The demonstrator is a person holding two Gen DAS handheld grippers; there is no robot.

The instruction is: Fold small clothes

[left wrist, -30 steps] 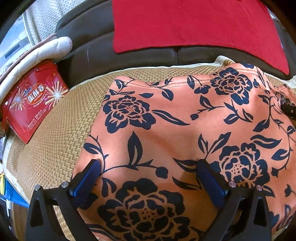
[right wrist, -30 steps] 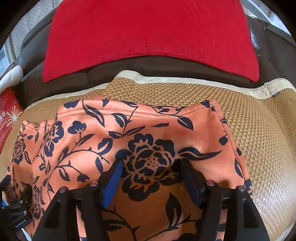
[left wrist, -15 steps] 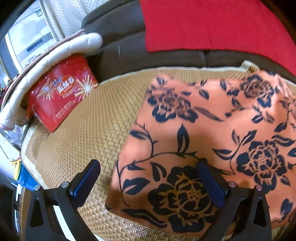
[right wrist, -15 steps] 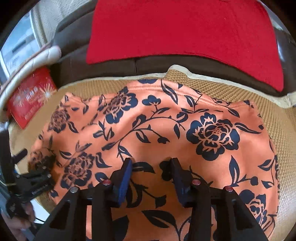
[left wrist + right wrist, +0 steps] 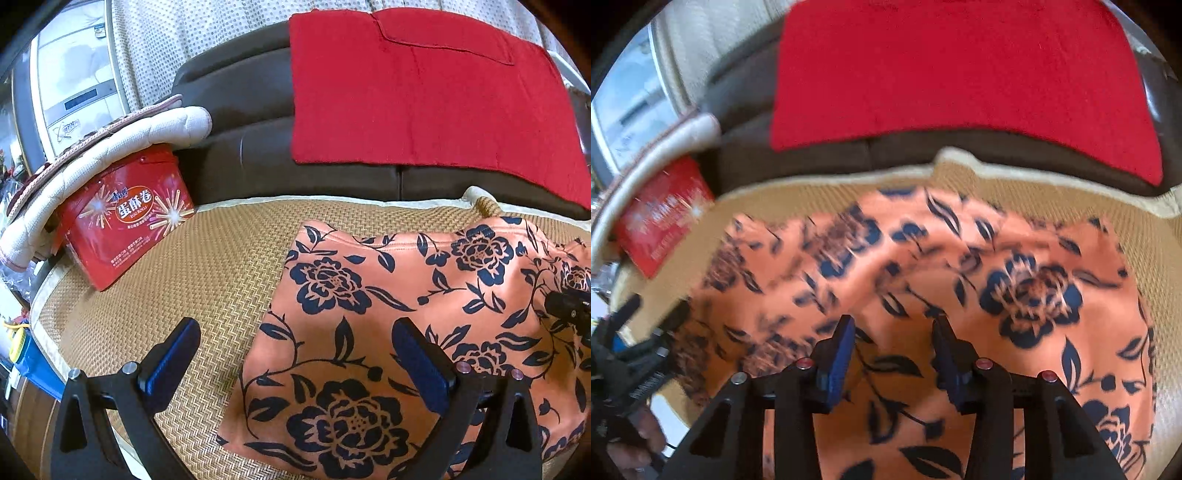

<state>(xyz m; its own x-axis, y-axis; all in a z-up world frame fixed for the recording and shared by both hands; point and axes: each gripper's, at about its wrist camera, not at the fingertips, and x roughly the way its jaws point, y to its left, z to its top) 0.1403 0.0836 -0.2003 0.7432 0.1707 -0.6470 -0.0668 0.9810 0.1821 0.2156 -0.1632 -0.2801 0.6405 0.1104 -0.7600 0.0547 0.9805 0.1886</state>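
Now your orange flowered garment (image 5: 399,314) lies spread on the woven mat (image 5: 207,266), with your left gripper (image 5: 295,358) wide open, empty, over its near edge, and your right gripper (image 5: 894,347) half-open above the cloth, gripping nothing.

Motion blur smears the floral garment (image 5: 923,266) and red tin (image 5: 661,218).

Bright, even indoor light; left view sharp, right view motion-blurred, both bowed with dark corners.
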